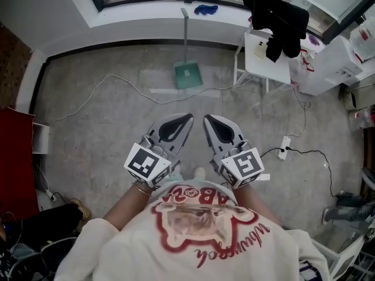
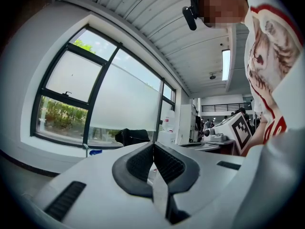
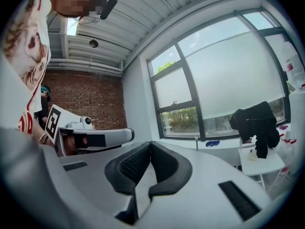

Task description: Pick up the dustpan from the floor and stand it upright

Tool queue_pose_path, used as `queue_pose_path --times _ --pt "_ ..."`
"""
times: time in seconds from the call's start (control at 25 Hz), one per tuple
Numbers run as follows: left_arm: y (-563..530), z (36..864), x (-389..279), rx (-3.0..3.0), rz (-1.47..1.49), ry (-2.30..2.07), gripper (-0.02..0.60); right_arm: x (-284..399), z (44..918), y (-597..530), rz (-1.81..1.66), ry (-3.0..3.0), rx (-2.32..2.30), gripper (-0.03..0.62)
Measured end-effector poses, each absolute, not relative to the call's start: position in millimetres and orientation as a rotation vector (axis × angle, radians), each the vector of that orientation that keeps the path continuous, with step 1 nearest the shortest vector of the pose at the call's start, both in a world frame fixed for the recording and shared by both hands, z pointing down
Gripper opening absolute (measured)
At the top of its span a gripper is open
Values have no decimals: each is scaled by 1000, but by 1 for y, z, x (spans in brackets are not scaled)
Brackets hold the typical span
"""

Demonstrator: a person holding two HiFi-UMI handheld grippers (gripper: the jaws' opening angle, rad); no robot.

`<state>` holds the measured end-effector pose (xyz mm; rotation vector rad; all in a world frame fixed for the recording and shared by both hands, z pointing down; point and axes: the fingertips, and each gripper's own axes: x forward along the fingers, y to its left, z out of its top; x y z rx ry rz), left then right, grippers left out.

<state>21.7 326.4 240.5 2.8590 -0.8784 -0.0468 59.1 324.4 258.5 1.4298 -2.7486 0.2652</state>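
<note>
— Two grippers, and we hold both close in front of the chest: the left gripper [image 1: 185, 120] and the right gripper [image 1: 210, 120], side by side and pointing forward. Each carries one marker cube at its rear, so we count two cubes: the left cube [image 1: 146, 164] and the right cube [image 1: 245, 165].

— How do we find the fingers?

— The left fingers [image 2: 138, 165] are pressed together with nothing between them. The right fingers [image 3: 131, 163] are together too, and empty.

— How many dustpans do we count?

— One. The green dustpan [image 1: 188, 75] is well ahead of both pairs of fingertips, roughly in line with the gap between them and touched by neither. Its pan sits on the floor, and its one long handle [image 3: 196, 143] rises upright by the wall under the window.

— What else do we see around the fingers?

— One white cable [image 1: 117, 84] trails over the floor ahead and to the left of the left fingers. One small white surface [image 1: 266, 60] stands ahead and to the right of the right fingers, with one black garment [image 1: 280, 19] heaped on it. One power strip [image 1: 284, 147] lies on the floor to the right of the right fingers. One blue item [image 1: 206, 9] lies on the sill beyond the dustpan.
</note>
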Motion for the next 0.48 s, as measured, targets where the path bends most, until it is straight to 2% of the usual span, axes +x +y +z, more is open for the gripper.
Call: queue_pose_path --times 0.48 --pt "333 237 26 2876 -52 -877 21 63 252 329 220 -2756 1434 25"
